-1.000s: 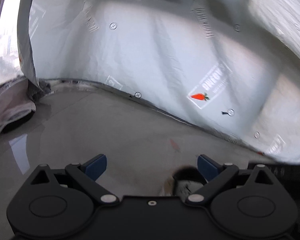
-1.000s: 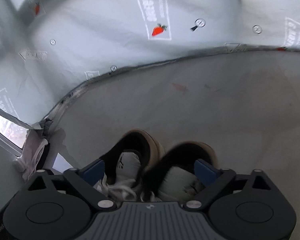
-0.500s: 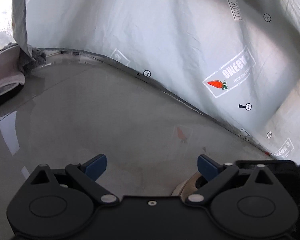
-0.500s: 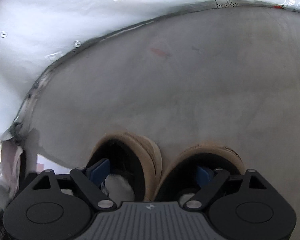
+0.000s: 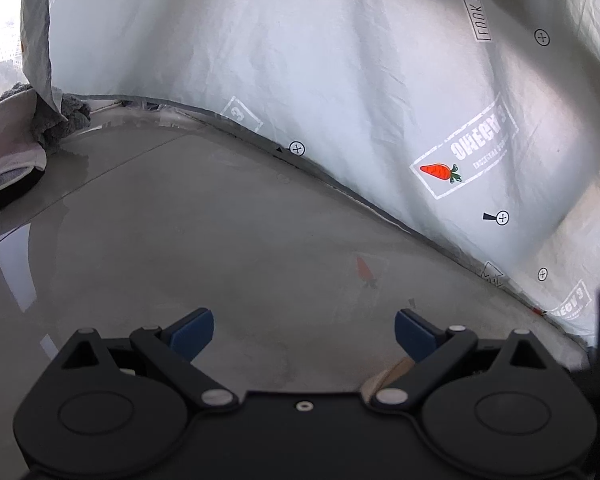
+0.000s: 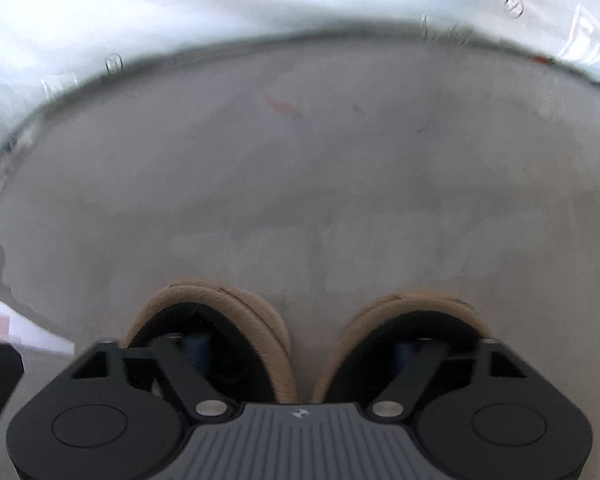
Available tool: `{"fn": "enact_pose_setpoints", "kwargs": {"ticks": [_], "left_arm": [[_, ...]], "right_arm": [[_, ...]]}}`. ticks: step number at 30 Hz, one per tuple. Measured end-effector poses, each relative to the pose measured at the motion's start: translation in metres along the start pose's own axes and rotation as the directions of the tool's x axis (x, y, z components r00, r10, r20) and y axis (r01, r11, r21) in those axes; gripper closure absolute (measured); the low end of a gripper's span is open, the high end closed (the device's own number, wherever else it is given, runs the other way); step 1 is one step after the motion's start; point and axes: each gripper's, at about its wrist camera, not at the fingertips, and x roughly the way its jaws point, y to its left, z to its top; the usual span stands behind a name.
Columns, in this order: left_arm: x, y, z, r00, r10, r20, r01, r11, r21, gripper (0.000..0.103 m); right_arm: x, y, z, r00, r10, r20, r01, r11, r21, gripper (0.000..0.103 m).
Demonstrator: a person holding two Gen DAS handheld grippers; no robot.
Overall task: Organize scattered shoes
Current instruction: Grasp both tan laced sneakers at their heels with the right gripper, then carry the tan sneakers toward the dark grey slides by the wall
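Right wrist: claw fingers inside both shoes.

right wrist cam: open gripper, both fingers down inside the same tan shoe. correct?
Not quite. The right gripper is open, but its fingers are not in one shoe. The right wrist view shows two tan shoes side by side: one finger goes into the left shoe, the other into the right shoe.
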Motion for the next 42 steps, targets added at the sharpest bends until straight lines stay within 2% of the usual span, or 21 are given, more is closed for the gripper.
{"fn": "enact_pose_setpoints", "kwargs": {"ticks": [4,8,10,12,14,18,21,27,30,31,32,36,37,42], "left_arm": [[-0.013,-0.007,0.004,0.999,-0.017,0.032,0.016,1.000,0.020,0.005],[-0.030,-0.015,0.008,0.997,-0.029,0.071,0.026,0.999,0.046,0.005],[-0.039,-0.020,0.010,0.996,-0.034,0.088,0.030,0.998,0.054,0.005],[-0.047,-0.025,0.010,0.994,-0.041,0.105,0.035,0.998,0.058,0.005],[-0.058,-0.031,0.009,0.991,-0.061,0.122,0.052,0.995,0.080,0.005],[-0.081,-0.046,0.007,0.985,-0.081,0.155,0.061,0.990,0.129,0.005],[-0.099,-0.055,0.004,0.980,-0.099,0.175,0.073,0.986,0.149,0.005],[-0.134,-0.076,-0.008,0.965,-0.148,0.218,0.101,0.972,0.213,0.005],[-0.148,-0.095,-0.015,0.958,-0.174,0.228,0.125,0.968,0.217,0.005],[-0.151,-0.101,-0.017,0.955,-0.193,0.226,0.144,0.966,0.212,0.005],[-0.154,-0.108,-0.020,0.952,-0.213,0.222,0.166,0.963,0.212,0.005],[-0.161,-0.135,-0.036,0.944,-0.262,0.202,0.210,0.946,0.246,0.005],[-0.162,-0.155,-0.049,0.940,-0.287,0.185,0.232,0.934,0.271,0.005],[-0.152,-0.214,-0.087,0.934,-0.337,0.119,0.292,0.912,0.289,0.005]], "right_arm": [[-0.015,-0.018,-0.022,0.986,0.104,0.129,-0.104,0.995,-0.002,0.051],[-0.034,-0.023,-0.036,0.961,0.159,0.226,-0.157,0.987,-0.026,0.053],[-0.054,-0.024,-0.050,0.934,0.173,0.314,-0.164,0.985,-0.057,0.053],[-0.066,-0.026,-0.057,0.914,0.180,0.363,-0.161,0.984,-0.081,0.053],[-0.080,-0.026,-0.065,0.880,0.197,0.432,-0.147,0.978,-0.146,0.053],[-0.107,-0.022,-0.083,0.796,0.229,0.560,-0.098,0.962,-0.255,0.054],[-0.136,-0.024,-0.100,0.690,0.245,0.681,-0.021,0.947,-0.319,0.054],[-0.181,-0.043,-0.109,0.534,0.212,0.819,0.068,0.954,-0.292,0.054],[-0.199,-0.060,-0.105,0.468,0.156,0.870,0.098,0.969,-0.226,0.054],[-0.209,-0.070,-0.102,0.440,0.114,0.890,0.118,0.976,-0.184,0.054],[-0.216,-0.080,-0.099,0.424,0.078,0.902,0.132,0.980,-0.147,0.054],[-0.241,-0.134,-0.097,0.409,-0.068,0.910,0.195,0.981,-0.015,0.054],[-0.246,-0.149,-0.100,0.405,-0.104,0.909,0.217,0.976,0.015,0.054],[-0.268,-0.239,-0.123,0.384,-0.322,0.865,0.332,0.923,0.196,0.054]]}}
